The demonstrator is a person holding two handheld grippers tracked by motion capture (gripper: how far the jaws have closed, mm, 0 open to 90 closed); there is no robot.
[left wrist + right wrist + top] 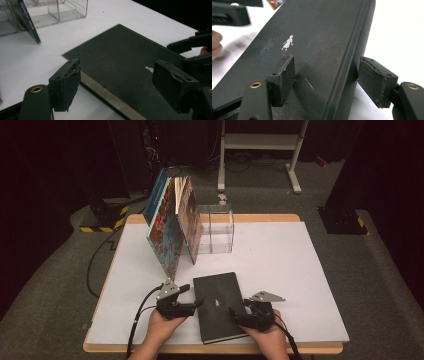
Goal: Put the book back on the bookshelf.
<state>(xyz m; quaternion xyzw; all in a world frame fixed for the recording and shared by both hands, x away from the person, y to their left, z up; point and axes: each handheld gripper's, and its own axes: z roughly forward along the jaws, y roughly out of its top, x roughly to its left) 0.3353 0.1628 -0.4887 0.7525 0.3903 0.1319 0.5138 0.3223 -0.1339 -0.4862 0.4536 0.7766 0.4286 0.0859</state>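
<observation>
At the lower left of the high view our left gripper (196, 304) sits at the left long edge of the flat black hardcover book with a small white figure on its cover (218, 306). In the left gripper view its jaws stand wide, one pad (65, 83) off the page edge and the other (172, 83) over the cover, pressing on nothing.

The book lies flat in the lower middle of the white tabletop (280, 265), near its front edge. Its long axis runs from that edge up the frame toward the clear acrylic book stand (216, 228), tilted slightly left at the top.

We judge it stiff, moderately heavy and smooth, so best pinched across the thickness near the spine or fore-edge, with both grippers sharing the weight.

At the lower right, our right gripper (236, 313) straddles the spine edge; in its own view one pad (287, 77) rests on the cover, the other (373, 80) beside the spine, seemingly not clamped.
</observation>
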